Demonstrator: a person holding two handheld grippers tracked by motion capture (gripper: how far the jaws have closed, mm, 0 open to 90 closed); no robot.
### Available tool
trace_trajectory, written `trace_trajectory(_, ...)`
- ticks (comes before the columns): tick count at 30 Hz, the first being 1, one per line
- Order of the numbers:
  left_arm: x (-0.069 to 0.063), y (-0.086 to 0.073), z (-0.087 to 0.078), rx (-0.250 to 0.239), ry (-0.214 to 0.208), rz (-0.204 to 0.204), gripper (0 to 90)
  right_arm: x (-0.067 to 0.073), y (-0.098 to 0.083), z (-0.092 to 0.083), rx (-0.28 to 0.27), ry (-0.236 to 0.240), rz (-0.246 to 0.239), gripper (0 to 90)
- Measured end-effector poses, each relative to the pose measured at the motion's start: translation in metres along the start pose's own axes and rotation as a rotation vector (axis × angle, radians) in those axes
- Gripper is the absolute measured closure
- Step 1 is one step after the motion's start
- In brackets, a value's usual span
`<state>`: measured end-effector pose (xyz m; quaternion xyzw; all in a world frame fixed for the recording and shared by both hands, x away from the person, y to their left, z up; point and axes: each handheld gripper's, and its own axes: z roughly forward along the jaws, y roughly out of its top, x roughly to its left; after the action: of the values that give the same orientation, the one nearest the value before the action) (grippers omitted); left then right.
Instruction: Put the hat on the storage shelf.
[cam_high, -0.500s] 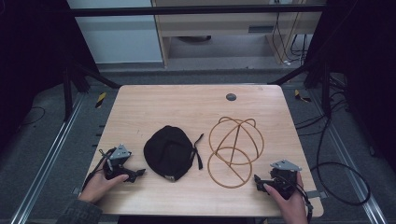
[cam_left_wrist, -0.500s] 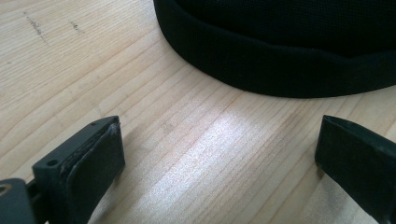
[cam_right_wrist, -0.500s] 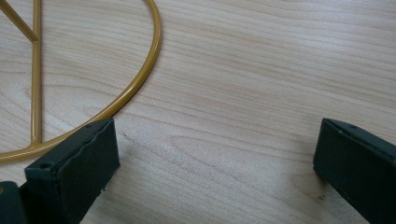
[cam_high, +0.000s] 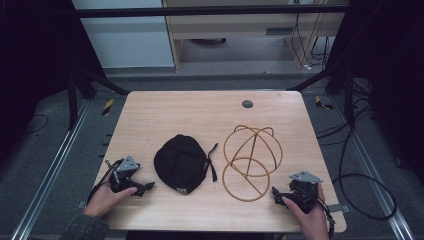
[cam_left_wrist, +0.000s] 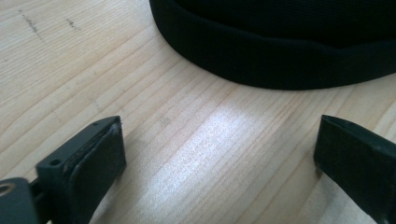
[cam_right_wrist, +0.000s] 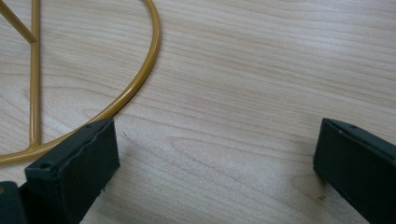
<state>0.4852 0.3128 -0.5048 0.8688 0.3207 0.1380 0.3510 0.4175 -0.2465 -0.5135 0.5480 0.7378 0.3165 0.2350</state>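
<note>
A black cap (cam_high: 181, 163) lies on the wooden table (cam_high: 200, 115), with its straps trailing to the right. Right of it rests a gold wire stand (cam_high: 251, 161) made of rings and a dome of arcs. My left gripper (cam_high: 145, 188) sits low at the table's front left, open, jaws pointing at the cap's edge (cam_left_wrist: 275, 60) with bare wood between them. My right gripper (cam_high: 276, 194) rests at the front right, open, with the stand's lower ring (cam_right_wrist: 140, 79) just past its left jaw.
A small dark round grommet (cam_high: 247, 104) sits near the table's far edge. Cables (cam_high: 360, 180) lie on the floor to the right. Metal rails (cam_high: 45, 180) run along both sides of the table.
</note>
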Motion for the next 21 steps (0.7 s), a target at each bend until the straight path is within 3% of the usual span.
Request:
trace_trajectory(6,-0.007,0.006,-0.007,-0.025,-0.048,-0.022,4.7,0.0,0.0,0.0,0.0,-0.004,0.005,0.4)
trace_trajectory(9,-0.017,0.009,-0.013,-0.047,-0.055,0.009,4.4,0.0,0.0,0.0,0.0,-0.004,0.005,0.4)
trace_trajectory(13,-0.023,0.012,-0.018,-0.064,-0.062,0.02,4.4,0.0,0.0,0.0,0.001,-0.004,0.007,0.4)
trace_trajectory(16,-0.03,0.018,-0.021,-0.068,-0.013,0.049,5.4,0.0,0.001,0.001,0.001,-0.006,0.007,0.3)
trace_trajectory(21,-0.034,0.033,-0.026,-0.082,0.01,0.066,5.9,-0.001,0.002,0.002,-0.001,-0.007,0.006,0.4)
